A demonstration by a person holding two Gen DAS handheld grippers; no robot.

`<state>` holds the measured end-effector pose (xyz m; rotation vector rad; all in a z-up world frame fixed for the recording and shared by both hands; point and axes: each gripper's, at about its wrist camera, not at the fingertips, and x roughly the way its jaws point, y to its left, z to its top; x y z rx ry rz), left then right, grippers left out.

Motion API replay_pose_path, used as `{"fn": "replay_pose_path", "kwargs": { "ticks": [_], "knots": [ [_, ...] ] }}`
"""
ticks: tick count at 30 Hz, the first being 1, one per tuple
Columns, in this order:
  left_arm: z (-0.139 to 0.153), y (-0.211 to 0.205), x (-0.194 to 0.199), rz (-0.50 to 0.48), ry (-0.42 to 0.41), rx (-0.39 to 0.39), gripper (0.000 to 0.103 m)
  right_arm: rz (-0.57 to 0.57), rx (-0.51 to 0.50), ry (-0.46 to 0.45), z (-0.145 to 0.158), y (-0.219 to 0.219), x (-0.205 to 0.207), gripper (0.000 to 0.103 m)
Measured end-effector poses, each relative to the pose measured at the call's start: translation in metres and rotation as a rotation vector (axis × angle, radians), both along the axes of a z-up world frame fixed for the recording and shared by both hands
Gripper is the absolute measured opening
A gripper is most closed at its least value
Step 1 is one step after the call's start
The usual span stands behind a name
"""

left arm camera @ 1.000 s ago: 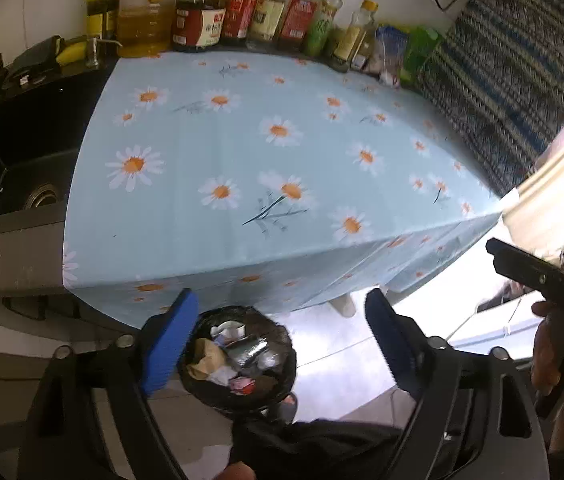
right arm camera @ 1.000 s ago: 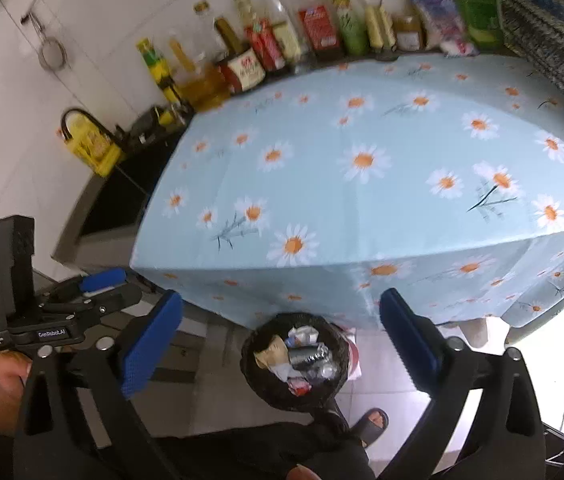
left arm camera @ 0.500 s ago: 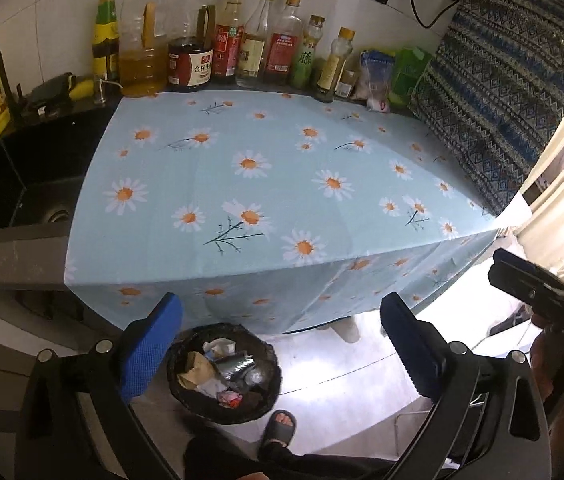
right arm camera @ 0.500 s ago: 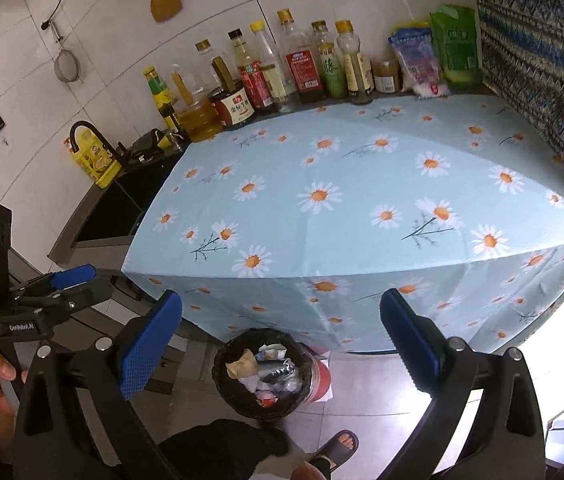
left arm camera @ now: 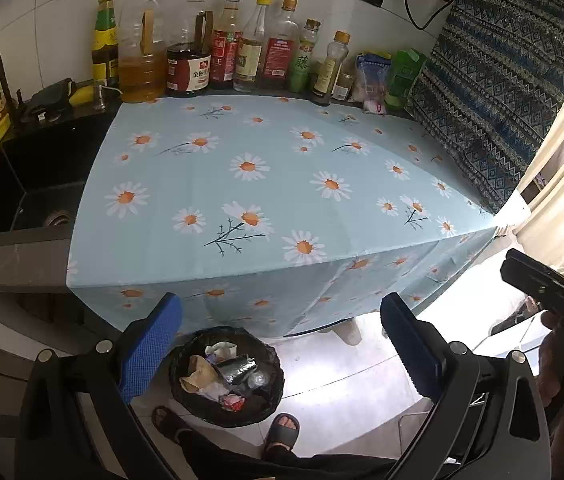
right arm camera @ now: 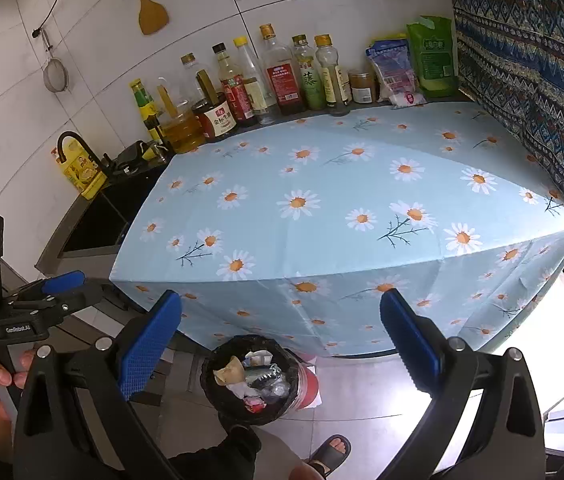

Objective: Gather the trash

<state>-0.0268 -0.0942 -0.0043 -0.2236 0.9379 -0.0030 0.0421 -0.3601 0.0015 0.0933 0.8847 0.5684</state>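
A black-lined trash bin point(left arm camera: 226, 376) stands on the floor below the table's front edge, holding crumpled paper, a crushed can and wrappers; it also shows in the right wrist view point(right arm camera: 255, 380). My left gripper point(left arm camera: 282, 348) is open and empty, held high above the bin and in front of the table. My right gripper point(right arm camera: 282, 344) is open and empty too, likewise above the bin. The table point(left arm camera: 265, 184) wears a light blue daisy cloth with no loose trash on it.
Bottles of oil and sauce point(left arm camera: 201, 64) and snack bags point(right arm camera: 410, 68) line the back wall. A black sink point(left arm camera: 21, 184) lies left of the table. A patterned cloth point(left arm camera: 498, 92) hangs at the right. A sandalled foot point(left arm camera: 282, 432) stands by the bin.
Both grippers have risen and pulled back from the bin, so the whole table and back wall now show. Both stay open and empty.
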Motion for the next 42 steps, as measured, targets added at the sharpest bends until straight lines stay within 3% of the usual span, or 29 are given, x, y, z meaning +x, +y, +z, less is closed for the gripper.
{"fn": "replay_pose_path", "kwargs": {
  "ticks": [42],
  "knots": [
    [0.003,-0.013,-0.003,0.016,0.020,0.025,0.096,-0.027,0.004,0.003,0.000,-0.018,0.002,0.098]
  ]
}}
